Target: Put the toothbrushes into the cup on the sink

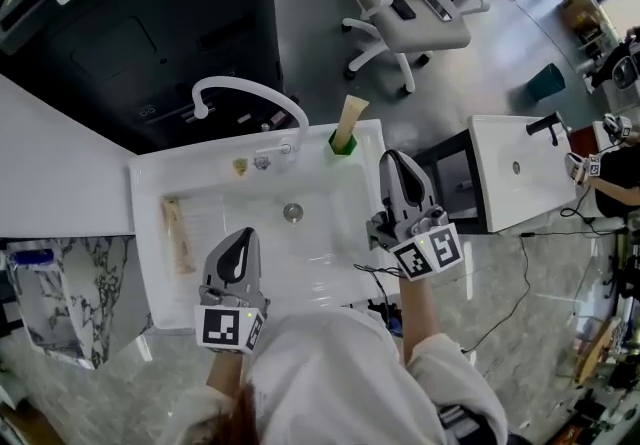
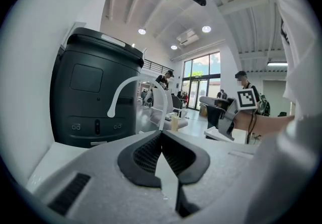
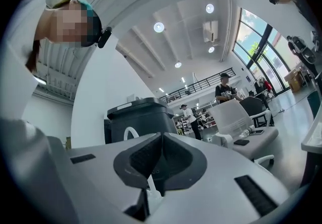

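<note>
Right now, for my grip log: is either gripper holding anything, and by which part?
Nothing held: left gripper and right gripper both have jaws together, empty.

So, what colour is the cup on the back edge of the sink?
The cup is green; the head view shows it best.

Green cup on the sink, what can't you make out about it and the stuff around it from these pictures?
- Green cup, head view: the tan piece standing in it hides its inside; toothbrush count unclear.
- Tan strip at the sink's left side, head view: too small to identify.
- Two small bits by the faucet, head view: too small.
- Right gripper view: the closed right claw and its body block the sink entirely.
</note>
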